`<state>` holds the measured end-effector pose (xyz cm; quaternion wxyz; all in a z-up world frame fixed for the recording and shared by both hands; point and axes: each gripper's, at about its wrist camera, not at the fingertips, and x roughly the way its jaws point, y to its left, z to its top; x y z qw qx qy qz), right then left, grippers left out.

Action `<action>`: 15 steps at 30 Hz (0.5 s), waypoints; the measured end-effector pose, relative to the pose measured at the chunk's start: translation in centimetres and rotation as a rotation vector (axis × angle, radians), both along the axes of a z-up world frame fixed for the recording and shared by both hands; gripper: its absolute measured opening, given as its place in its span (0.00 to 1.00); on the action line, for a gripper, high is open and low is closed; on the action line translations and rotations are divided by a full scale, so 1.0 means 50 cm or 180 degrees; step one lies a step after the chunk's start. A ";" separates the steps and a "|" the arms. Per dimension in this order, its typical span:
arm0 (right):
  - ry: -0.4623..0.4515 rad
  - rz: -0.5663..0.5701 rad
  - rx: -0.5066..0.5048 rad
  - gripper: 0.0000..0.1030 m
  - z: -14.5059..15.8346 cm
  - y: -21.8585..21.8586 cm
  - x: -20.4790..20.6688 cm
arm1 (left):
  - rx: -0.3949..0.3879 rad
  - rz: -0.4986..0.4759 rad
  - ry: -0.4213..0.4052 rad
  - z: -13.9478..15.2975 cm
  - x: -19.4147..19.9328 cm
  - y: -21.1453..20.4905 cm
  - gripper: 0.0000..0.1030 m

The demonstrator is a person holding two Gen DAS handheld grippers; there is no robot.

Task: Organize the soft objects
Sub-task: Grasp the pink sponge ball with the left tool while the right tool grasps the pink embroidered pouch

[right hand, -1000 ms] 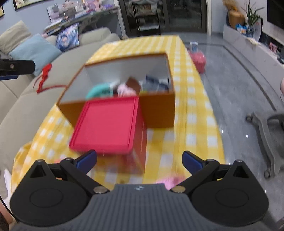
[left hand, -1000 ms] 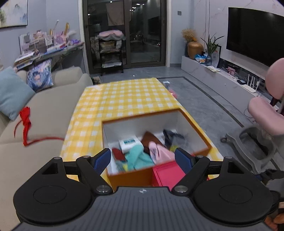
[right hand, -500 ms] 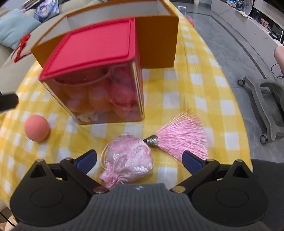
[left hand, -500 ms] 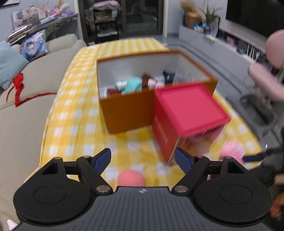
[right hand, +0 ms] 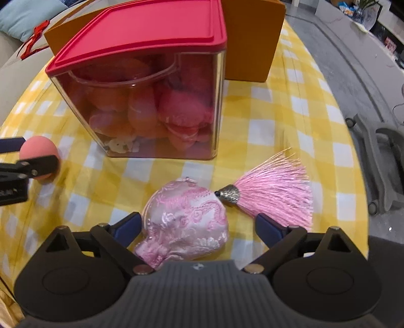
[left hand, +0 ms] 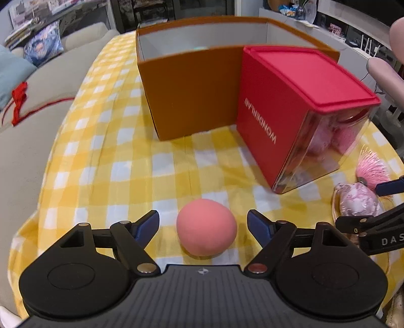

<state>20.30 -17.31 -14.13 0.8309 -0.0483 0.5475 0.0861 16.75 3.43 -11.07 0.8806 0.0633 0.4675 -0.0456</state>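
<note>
Ball (left hand: 206,230) between wide-open left hand-held gripper (left hand: 203,222), pouch (right hand: 185,222) between closing, ungripping right hand-held gripper (right hand: 197,225)

A yellow-and-white checked cloth (left hand: 121,161) covered the tabletop. Beside it stood a beige sofa (left hand: 32,126) with a red ribbon (left hand: 19,101) lying on it and a light blue cushion (right hand: 30,10) farther back. On the grey floor (right hand: 335,63) sat a chair's wheeled base (right hand: 378,161).
</note>
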 end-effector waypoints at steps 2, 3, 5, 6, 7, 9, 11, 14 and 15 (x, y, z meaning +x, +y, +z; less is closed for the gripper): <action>-0.0017 0.0015 -0.0009 0.88 0.000 0.002 0.002 | -0.0053 0.0039 0.0029 -0.008 0.004 0.004 0.87; -0.0027 0.0030 -0.0029 0.88 0.001 0.003 0.003 | -0.0067 0.0061 0.0048 -0.011 0.006 0.006 0.85; -0.0039 0.0078 -0.0075 0.87 0.000 0.008 0.003 | -0.0087 0.0099 0.0093 -0.019 0.012 0.010 0.80; -0.0053 0.0136 -0.0115 0.87 -0.001 0.012 0.000 | -0.0096 0.0099 0.0105 -0.024 0.014 0.012 0.78; -0.0068 0.0147 -0.0112 0.86 -0.001 0.012 -0.001 | -0.0096 0.0081 0.0106 -0.027 0.016 0.013 0.75; -0.0070 0.0155 -0.0108 0.86 0.000 0.011 -0.004 | -0.0091 0.0097 0.0073 -0.031 0.015 0.014 0.71; -0.0083 0.0169 -0.0102 0.81 0.003 0.011 -0.006 | -0.0160 0.0102 0.0082 -0.033 0.016 0.017 0.65; -0.0123 0.0212 -0.0094 0.68 0.011 0.013 -0.012 | -0.0193 0.0078 0.0113 -0.031 0.019 0.014 0.57; -0.0136 0.0235 -0.0096 0.65 0.015 0.016 -0.016 | -0.0183 0.0059 0.0116 -0.031 0.019 0.011 0.57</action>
